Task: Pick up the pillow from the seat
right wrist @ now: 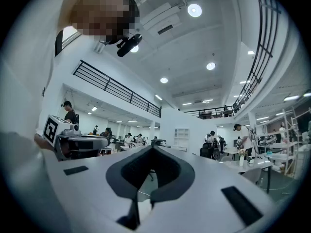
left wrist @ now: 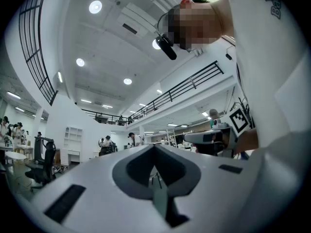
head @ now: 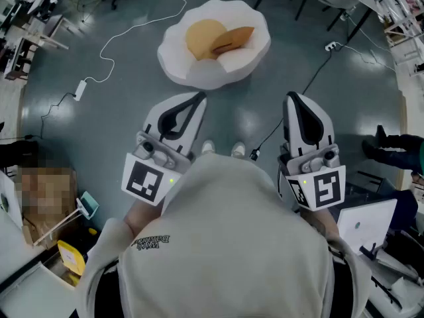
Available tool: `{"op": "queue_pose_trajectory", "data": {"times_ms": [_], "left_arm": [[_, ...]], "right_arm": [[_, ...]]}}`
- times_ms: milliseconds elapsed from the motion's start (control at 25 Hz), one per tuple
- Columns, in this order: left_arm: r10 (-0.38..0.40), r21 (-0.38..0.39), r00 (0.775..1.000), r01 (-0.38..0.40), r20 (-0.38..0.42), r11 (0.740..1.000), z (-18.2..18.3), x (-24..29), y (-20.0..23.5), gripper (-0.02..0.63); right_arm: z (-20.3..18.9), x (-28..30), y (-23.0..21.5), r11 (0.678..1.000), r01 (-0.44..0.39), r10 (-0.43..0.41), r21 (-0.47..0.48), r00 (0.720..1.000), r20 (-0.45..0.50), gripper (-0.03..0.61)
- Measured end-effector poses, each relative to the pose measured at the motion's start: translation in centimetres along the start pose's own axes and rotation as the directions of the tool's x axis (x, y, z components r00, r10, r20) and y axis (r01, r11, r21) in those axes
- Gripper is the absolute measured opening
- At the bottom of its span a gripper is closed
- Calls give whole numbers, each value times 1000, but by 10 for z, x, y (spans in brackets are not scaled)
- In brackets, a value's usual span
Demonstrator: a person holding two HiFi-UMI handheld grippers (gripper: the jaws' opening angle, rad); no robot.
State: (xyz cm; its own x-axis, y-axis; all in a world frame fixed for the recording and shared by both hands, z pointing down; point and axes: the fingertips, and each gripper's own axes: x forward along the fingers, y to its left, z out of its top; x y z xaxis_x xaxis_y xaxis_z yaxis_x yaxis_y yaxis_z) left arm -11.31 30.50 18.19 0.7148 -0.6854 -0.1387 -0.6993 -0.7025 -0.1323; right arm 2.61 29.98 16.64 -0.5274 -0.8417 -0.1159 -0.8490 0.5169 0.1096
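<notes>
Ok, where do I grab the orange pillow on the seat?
Right edge of the pillow, where a darker fold seems to lift off the seat; the round middle lies flat. Come from the near side with the right claw, opened first.

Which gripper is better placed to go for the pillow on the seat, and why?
Probably the left. In the head view the left gripper sits just below the rim of the seat, angled toward the orange pillow; the right gripper points past the seat's right side. Both are shut and empty.
</notes>
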Motion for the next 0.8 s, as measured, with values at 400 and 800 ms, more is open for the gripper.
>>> {"op": "queue_pose_trajectory", "data": {"times_ms": [400, 800], "left_arm": [[-27, -25, 1000, 27, -9, 999, -5, 5, -10, 9], [-24, -33, 1000, 23, -19, 999, -8, 15, -13, 9]], "right_arm": [[-5, -1, -3, 1000, -1, 1, 8, 1000, -9, 9], [-16, -5, -18, 1000, 17, -16, 21, 999, -29, 9]]}}
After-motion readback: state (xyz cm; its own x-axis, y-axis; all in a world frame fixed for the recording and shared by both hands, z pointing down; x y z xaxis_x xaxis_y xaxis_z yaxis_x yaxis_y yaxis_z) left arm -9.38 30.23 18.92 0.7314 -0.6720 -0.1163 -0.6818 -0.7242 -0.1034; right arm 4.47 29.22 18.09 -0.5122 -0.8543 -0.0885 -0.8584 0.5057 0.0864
